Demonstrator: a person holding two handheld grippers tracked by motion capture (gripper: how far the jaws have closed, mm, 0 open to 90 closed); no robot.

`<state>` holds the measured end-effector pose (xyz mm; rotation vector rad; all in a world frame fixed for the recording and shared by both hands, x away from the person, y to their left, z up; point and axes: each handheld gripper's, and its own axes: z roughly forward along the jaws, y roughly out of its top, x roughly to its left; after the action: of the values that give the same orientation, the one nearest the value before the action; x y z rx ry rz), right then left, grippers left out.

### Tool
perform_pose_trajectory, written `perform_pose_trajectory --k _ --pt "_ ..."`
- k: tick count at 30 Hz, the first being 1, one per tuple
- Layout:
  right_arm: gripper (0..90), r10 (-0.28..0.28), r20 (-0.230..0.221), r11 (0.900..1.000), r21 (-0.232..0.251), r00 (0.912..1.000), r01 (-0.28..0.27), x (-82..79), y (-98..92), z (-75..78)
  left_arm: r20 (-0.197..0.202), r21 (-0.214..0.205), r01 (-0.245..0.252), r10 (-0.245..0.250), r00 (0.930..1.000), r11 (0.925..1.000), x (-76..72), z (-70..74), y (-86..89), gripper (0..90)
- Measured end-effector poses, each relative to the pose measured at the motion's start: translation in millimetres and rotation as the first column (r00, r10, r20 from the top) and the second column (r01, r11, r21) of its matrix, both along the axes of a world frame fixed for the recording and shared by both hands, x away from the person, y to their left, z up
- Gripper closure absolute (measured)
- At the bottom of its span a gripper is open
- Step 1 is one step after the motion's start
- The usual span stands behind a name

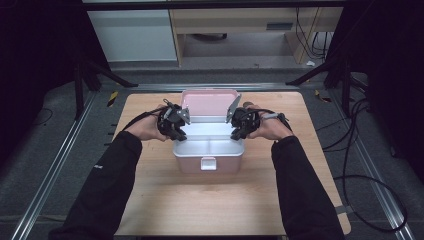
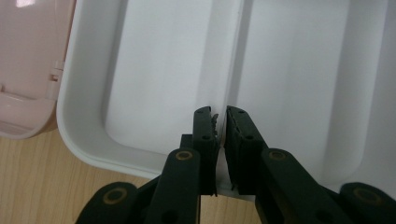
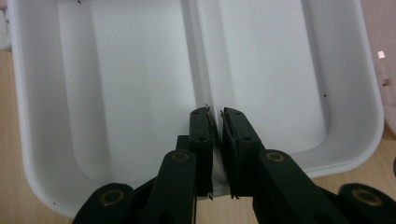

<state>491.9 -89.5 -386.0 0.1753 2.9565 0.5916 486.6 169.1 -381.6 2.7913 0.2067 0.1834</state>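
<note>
Pink box (image 1: 208,162) w/ lid up at worktop (image 1: 165,200) centre; white tray (image 1: 210,145) inside; left claw (image 2: 220,128), right claw (image 3: 217,126) clamped on tray's divider at opp. ends

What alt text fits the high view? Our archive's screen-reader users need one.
A person's left gripper and right gripper, jaws nearly together, grip opposite ends of a white two-compartment plastic tray seated in an open pink plastic box. The box stands on a light wooden table, lid raised behind.
</note>
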Motion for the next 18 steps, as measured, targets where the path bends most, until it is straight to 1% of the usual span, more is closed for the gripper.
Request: perform_pose_trajectory --k 1,2,3,5,6,7,9,11,12,13,15,18 --pt "82.3 0.000 0.000 1.0000 0.000 1.0000 0.000 0.0 0.0 0.0 0.000 0.000 0.000 0.000 1.0000 1.0000 0.0 0.0 0.0 82.1" --pt "83.0 -0.001 -0.007 1.0000 -0.006 1.0000 0.001 0.5 0.3 0.4 -0.009 -0.012 -0.005 0.005 0.9999 0.9999 0.4 -0.5 0.7 82.1" --pt "83.7 0.001 -0.013 0.9999 -0.012 0.9999 -0.001 1.3 0.8 0.7 -0.013 -0.014 -0.003 0.003 0.9999 0.9999 1.0 -0.6 1.3 82.5" --pt "84.2 -0.004 -0.029 0.9999 -0.010 0.9996 0.004 2.6 0.7 0.8 -0.026 -0.016 0.002 -0.002 0.9997 0.9999 2.4 -0.5 1.6 83.1" --pt "84.3 -0.007 -0.031 0.9999 -0.008 0.9995 0.007 3.0 0.6 0.8 -0.026 -0.016 0.002 -0.002 0.9997 0.9999 2.4 -0.5 1.6 83.3" --pt "84.4 -0.006 -0.033 1.0000 -0.008 0.9995 0.006 3.3 0.5 0.8 -0.029 -0.007 0.011 -0.011 0.9995 0.9999 3.6 0.0 1.3 83.5" --pt "84.5 -0.007 -0.035 1.0000 -0.007 0.9994 0.007 3.6 0.5 0.7 -0.033 -0.003 0.014 -0.014 0.9994 0.9999 4.0 0.2 1.0 83.9" --pt "84.7 -0.013 -0.045 0.9999 -0.006 0.9989 0.012 4.4 0.4 0.9 -0.039 0.022 0.021 -0.020 0.9990 0.9995 5.1 1.2 -1.5 84.1" --pt "84.8 -0.014 -0.050 0.9999 -0.006 0.9986 0.014 5.1 0.5 1.0 -0.042 0.041 0.028 -0.027 0.9988 0.9987 5.5 1.9 -3.8 84.6" --pt "84.8 -0.014 -0.054 0.9999 -0.006 0.9984 0.014 5.4 0.5 1.0 -0.043 0.049 0.034 -0.031 0.9986 0.9982 5.8 2.3 -4.7 84.7" --pt "85.1 -0.015 -0.057 0.9999 -0.005 0.9983 0.015 5.3 0.2 1.5 -0.047 0.058 0.038 -0.035 0.9982 0.9976 6.3 2.9 -5.9 85.1" --pt "85.8 -0.013 -0.060 0.9999 -0.003 0.9981 0.013 4.7 -0.2 3.4 -0.046 0.061 0.041 -0.039 0.9982 0.9973 6.1 4.3 -6.5 85.3"
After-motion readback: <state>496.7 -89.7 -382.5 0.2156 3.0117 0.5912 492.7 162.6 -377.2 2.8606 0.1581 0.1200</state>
